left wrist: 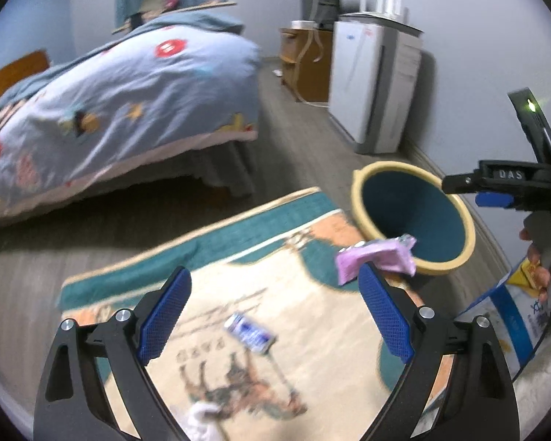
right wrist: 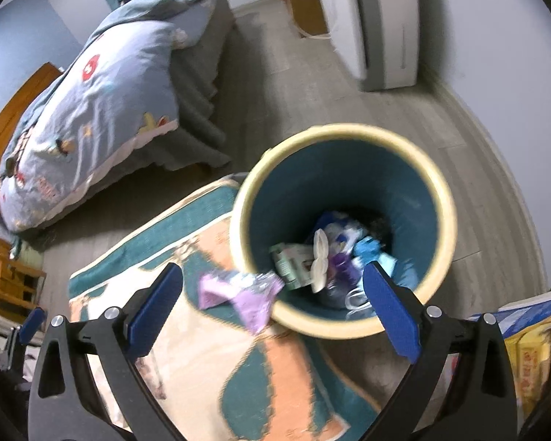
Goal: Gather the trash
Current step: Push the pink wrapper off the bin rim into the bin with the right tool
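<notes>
Wrapper [right wrist: 238, 296] crosswise (blurred) at bin [right wrist: 448, 198] rim

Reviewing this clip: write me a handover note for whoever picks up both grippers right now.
Left gripper: jaws wide, nothing between them, over the rug.
Right gripper: jaws wide, empty, above the bin.
Pink wrapper: blurred at the bin's near rim; whether it lands inside is unclear.
Done: the bin already holds several scraps.
Left: blue-white wrapper and a white crumpled piece on the rug; check the pink wrapper.
</notes>
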`<control>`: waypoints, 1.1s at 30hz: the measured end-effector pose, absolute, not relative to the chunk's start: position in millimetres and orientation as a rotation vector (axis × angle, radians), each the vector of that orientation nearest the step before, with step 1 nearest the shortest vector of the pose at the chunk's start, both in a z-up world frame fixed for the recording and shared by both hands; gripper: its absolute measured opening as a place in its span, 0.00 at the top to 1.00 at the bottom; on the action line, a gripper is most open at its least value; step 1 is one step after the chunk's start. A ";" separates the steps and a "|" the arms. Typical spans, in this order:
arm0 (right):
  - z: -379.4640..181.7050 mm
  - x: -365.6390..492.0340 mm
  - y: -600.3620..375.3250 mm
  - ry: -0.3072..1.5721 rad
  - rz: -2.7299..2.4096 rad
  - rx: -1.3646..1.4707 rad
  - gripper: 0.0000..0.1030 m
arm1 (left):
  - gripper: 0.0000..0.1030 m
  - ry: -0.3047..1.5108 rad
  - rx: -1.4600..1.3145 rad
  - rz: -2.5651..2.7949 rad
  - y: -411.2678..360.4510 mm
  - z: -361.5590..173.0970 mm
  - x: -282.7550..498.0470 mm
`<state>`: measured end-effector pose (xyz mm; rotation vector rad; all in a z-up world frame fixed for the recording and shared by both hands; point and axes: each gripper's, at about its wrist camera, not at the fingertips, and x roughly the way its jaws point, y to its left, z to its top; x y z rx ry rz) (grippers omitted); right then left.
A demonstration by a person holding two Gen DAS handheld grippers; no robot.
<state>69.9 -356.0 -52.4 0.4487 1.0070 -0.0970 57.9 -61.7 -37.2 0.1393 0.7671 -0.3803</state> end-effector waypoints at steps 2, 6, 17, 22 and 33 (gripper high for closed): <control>-57.8 71.5 -347.8 1.030 -0.084 0.455 0.06 | 0.11 0.782 0.133 -0.360 -51.0 -41.8 55.4; -83.7 83.5 -327.6 1.137 -0.021 0.432 0.14 | 0.11 0.798 0.166 -0.326 -33.9 -48.9 53.5; -131.7 110.1 -293.7 1.312 0.030 0.192 0.81 | 0.11 0.819 0.098 -0.310 -18.1 -52.0 72.8; -111.1 106.8 -310.5 1.229 0.003 0.273 0.92 | 0.11 0.829 0.085 -0.309 -18.9 -55.7 78.5; -95.8 93.8 -381.6 1.112 -0.246 0.470 0.68 | 0.11 0.833 0.090 -0.300 -21.8 -57.5 77.0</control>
